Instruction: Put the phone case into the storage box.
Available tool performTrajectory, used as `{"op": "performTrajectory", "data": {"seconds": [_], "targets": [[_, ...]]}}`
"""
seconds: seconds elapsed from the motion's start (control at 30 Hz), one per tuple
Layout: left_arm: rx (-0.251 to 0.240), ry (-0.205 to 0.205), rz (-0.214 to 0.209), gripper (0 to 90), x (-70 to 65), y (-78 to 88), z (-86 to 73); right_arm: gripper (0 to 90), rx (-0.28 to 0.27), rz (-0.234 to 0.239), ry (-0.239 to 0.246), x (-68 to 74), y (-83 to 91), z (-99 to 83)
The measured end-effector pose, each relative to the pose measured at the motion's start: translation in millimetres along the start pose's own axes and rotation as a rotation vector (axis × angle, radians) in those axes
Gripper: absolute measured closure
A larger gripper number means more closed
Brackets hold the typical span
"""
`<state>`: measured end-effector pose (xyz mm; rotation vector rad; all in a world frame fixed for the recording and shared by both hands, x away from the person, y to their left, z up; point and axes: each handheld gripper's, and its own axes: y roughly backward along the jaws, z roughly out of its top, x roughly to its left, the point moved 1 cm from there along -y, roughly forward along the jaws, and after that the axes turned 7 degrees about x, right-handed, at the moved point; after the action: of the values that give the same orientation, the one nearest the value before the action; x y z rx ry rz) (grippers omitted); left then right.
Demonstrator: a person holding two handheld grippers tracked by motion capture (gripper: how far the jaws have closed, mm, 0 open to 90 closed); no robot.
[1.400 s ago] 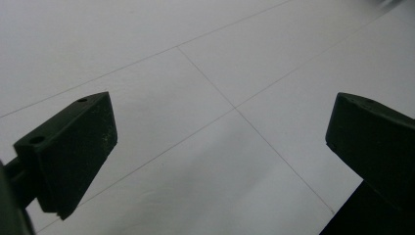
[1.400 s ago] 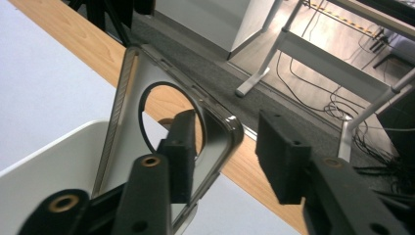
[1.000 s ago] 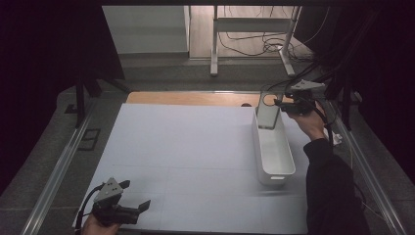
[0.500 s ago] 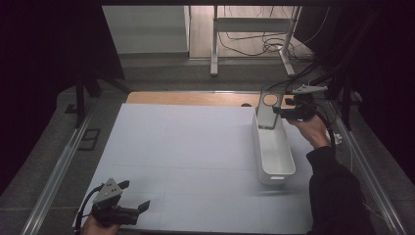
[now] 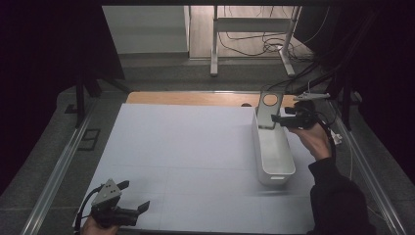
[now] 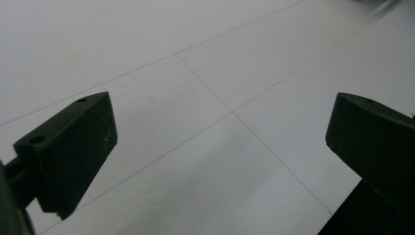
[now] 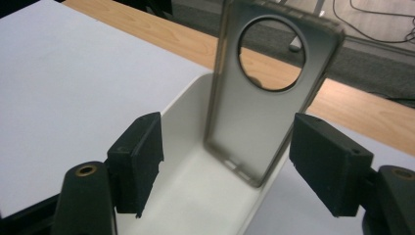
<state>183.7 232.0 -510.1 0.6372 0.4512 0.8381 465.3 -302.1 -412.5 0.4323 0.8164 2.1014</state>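
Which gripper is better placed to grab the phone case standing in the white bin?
Right. The right gripper sits open at the far end of the white bin, its jaws either side of the phone case. The left gripper hangs open over the bare white sheet, far from the bin.

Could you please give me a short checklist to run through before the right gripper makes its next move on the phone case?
1. Right gripper open: ok, the jaws stand wide apart, one on either side of the phone case.
2. Case free of the jaws: ok, a gap shows on both sides of it.
3. Case stable: cannot tell; it stands tilted at the far end of the white bin, apparently leaning on the end wall.
4. Bin flat on the white table: ok.
5. Left gripper out of the way: ok, it is open at the near left corner, over bare table.
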Motion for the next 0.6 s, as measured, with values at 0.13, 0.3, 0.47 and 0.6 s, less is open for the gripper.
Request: {"op": "performTrajectory", "data": {"seconds": [0.13,0.3,0.47,0.6], "targets": [[-0.002,0.001,0.0,0.0,0.2,0.1,-0.1,25.6,0.009,0.006,-0.008,7.3,4.5,-3.5],[-0.002,-0.001,0.001,0.0,-0.2,0.2,-0.3,21.2,0.003,0.01,-0.02,20.7,13.0,-8.3],[-0.003,-0.001,0.0,0.0,-0.2,0.2,-0.3,16.8,0.015,0.005,-0.014,31.7,18.7,-10.9],[-0.006,0.0,-0.001,0.0,0.0,0.6,-0.4,13.0,0.018,0.007,-0.006,41.5,21.2,-16.0]]}}
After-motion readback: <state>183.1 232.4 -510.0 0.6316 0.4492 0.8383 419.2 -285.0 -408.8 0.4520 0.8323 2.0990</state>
